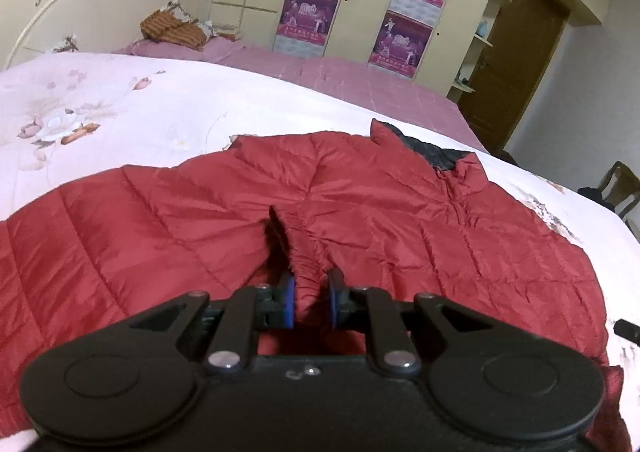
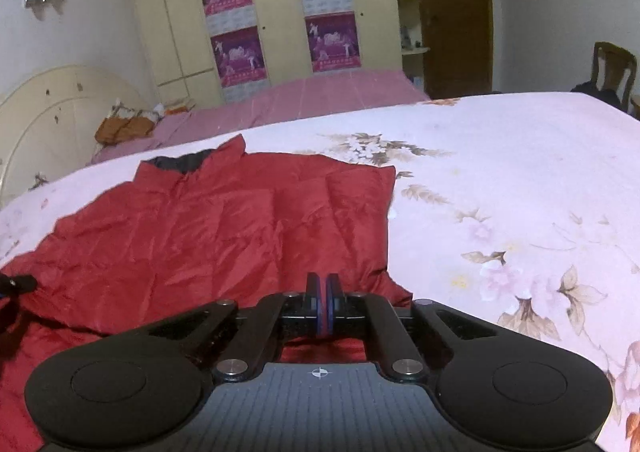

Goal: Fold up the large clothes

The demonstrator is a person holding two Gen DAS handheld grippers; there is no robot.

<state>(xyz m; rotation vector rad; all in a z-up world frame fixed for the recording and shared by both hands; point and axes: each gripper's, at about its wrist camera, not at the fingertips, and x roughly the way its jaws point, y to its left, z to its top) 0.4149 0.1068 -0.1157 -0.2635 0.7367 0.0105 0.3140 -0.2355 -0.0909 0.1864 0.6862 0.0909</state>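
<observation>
Two claws are engaged on one red quilted jacket (image 1: 200, 219), which is spread on the floral quilt (image 1: 100, 103) of the bed. On the left, a ridge of red fabric, apparently a gathered cuff or hem, is pinched between the blue pads of the left claw (image 1: 312, 298), so that claw is clenched on the jacket. Further right, the collar with its dark lining (image 2: 180, 161) is seen lying towards the far side of the bed, and the jacket's right edge (image 2: 390, 219) is seen running straight down towards the near side. The right claw (image 2: 322, 302) is closed fully, pad against pad, over the near hem; red cloth lies just under it, but whether any is caught between the pads cannot be told. The task is judged to be early: the body is flattened, and the main folds are yet to be made.
</observation>
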